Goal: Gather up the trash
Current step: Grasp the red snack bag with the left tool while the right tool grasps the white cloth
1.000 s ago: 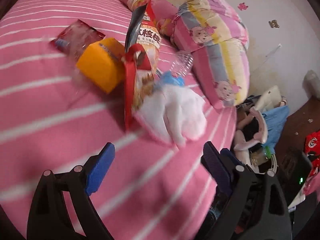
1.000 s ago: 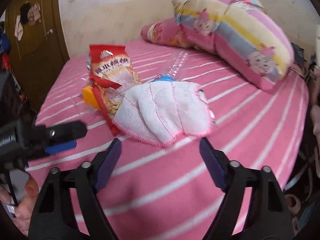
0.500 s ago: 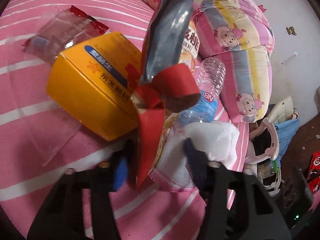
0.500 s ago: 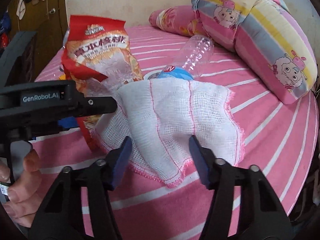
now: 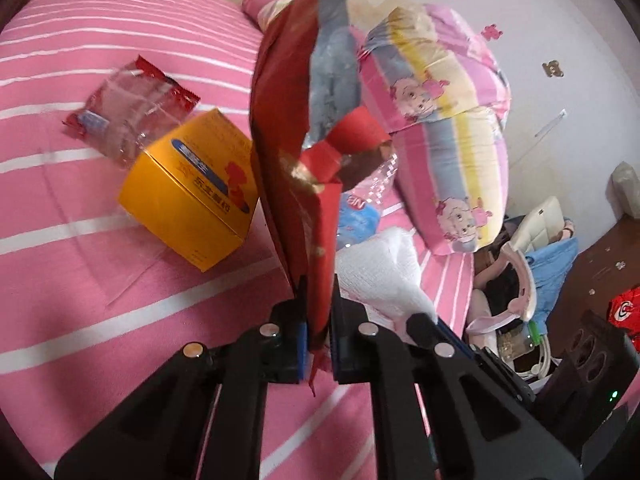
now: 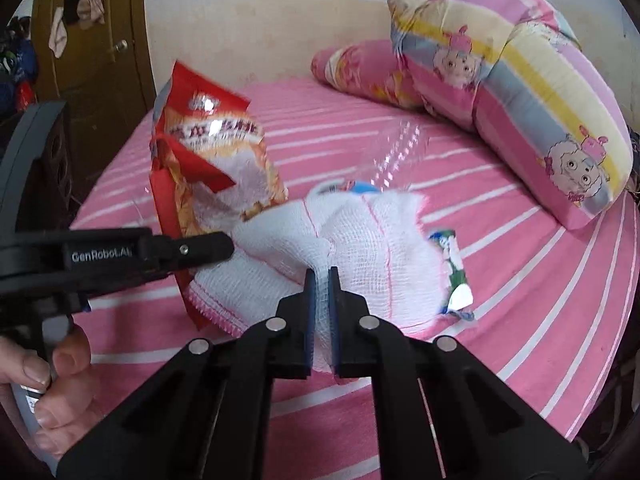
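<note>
Left gripper, just closed, pinches the red snack bag upright ahead; right gripper, just closed, pinches the white cloth; lift both slowly, grips firm

My left gripper had just closed, jaws pinched tight; my right gripper likewise. My left hand gripped its handle.
</note>
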### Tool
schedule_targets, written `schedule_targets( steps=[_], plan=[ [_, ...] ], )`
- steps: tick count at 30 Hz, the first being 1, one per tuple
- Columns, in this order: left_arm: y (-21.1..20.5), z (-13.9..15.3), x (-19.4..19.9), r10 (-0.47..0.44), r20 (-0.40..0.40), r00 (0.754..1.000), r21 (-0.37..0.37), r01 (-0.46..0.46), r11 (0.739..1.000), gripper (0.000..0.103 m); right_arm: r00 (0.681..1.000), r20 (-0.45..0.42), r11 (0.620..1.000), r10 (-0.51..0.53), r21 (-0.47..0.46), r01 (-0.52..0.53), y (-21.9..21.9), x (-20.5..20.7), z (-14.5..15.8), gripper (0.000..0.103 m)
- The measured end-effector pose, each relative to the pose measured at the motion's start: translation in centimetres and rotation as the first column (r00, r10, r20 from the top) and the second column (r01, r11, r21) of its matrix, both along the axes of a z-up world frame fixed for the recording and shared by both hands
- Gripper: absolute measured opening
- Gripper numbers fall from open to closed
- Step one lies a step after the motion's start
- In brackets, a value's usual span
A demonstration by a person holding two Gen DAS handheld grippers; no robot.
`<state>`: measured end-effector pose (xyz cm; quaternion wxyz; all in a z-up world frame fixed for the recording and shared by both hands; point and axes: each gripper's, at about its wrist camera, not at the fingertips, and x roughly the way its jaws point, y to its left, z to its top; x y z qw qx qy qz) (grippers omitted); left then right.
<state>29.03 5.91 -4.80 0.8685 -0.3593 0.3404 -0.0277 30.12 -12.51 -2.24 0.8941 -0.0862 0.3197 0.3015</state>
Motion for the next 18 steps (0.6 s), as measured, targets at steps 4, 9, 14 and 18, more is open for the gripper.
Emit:
schedule_targets(
  steps=[4, 9, 14, 18],
  plan=[
    [-0.2, 1.7, -1.5, 0.004, 0.037, 0.999, 0.008, -0.005, 1.0, 0.008, 1.0, 0.019, 0.999, 0.018, 0.04, -0.019, -0.7, -1.3, 1.8, 0.007],
    [-0.6, 3.8, -4.7, 0.033, 0.103, 0.994, -0.007, -0.033, 0.999, 0.008, 0.998, 0.059, 0.995, 0.039, 0.094, -0.044, -1.7, -3.8, 3.7, 0.006],
    [-1.4, 5.8, -8.2, 0.057, 0.145, 0.988, -0.016, -0.055, 0.998, 0.008, 0.992, 0.115, 0.987, 0.049, 0.145, -0.065, -2.5, -6.8, 5.8, 0.006],
    [-2.5, 7.8, -11.3, 0.069, 0.171, 0.983, -0.004, -0.069, 0.998, 0.008, 0.99, 0.132, 0.979, 0.047, 0.191, -0.072, -3.6, -9.1, 7.2, 0.006]
  ],
)
